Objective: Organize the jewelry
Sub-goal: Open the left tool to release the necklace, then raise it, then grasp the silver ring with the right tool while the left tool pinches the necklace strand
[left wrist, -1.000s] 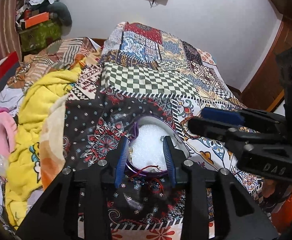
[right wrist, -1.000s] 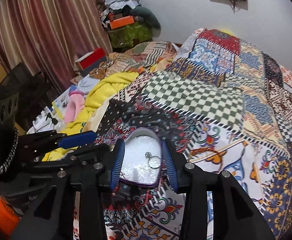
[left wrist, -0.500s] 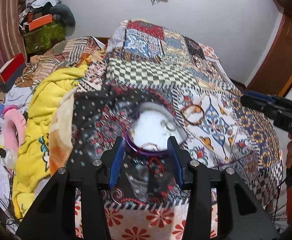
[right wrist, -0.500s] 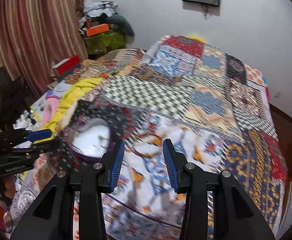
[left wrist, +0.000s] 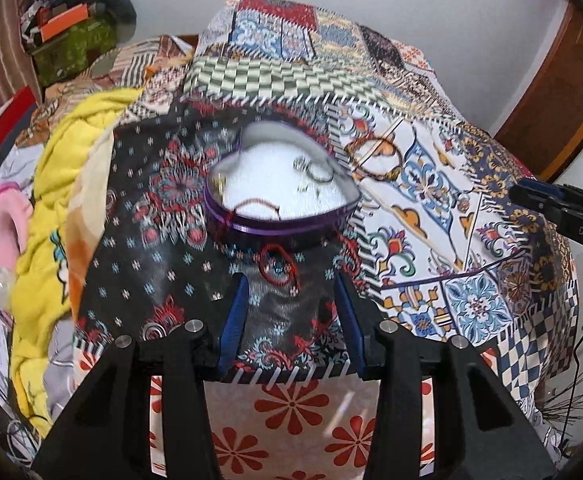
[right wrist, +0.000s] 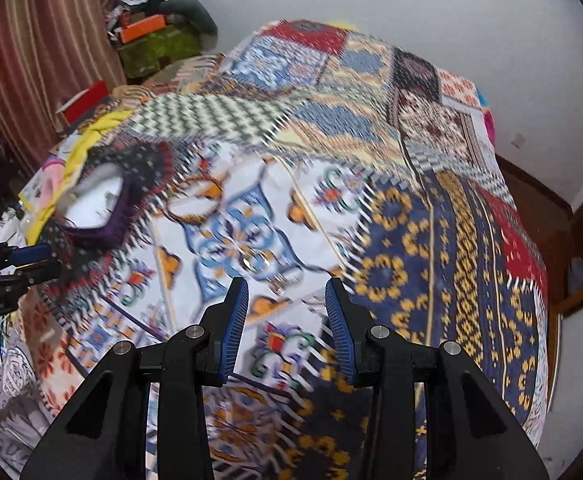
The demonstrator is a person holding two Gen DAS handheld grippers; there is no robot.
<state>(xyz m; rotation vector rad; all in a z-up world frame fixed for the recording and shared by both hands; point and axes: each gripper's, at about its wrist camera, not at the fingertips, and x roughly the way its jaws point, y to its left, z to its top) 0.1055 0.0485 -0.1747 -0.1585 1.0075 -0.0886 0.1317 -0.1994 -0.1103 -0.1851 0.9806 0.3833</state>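
Purple heart-shaped tray [left wrist: 251, 222], white-lined, on patchwork bedspread [left wrist: 431, 208]; holds ring [left wrist: 318, 172] and red cord [left wrist: 257, 205]. Red thread loop [left wrist: 277, 266] lies just near of it; beaded bracelet [left wrist: 377, 158] to its right. Left tool [left wrist: 291, 312] wide, empty. Right tool [right wrist: 286, 322] wide, empty, above small silver ring [right wrist: 256, 261].

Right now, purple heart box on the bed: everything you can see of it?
The purple heart box is an open, lidless heart-shaped tray with a glossy purple rim and a white lining. It sits flat on the dark floral patch of the bedspread. A silver ring lies inside; a red cord trails over its near rim. Neither gripper touches it.
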